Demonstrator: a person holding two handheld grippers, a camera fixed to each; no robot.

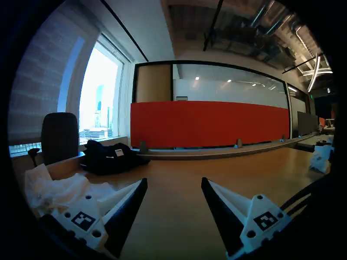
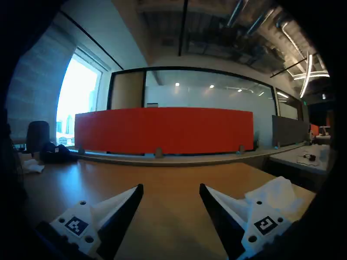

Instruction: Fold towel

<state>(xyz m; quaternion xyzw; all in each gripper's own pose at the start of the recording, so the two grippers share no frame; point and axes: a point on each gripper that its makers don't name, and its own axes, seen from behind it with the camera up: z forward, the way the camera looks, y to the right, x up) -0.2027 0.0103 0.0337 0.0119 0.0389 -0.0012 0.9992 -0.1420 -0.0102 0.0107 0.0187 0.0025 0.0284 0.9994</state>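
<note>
In the left gripper view, a crumpled white towel lies on the wooden table at the near left, just beside the left finger. My left gripper is open over bare wood. In the right gripper view, my right gripper is also open with nothing between its fingers. A bunched white towel rests at the table's right edge, behind the right finger. Another small white cloth lies far off on the left.
A black bundle of clothing sits at the back left of the table near a dark office chair and the window. A red divider panel runs along the table's far edge. More white cloth lies at the far right.
</note>
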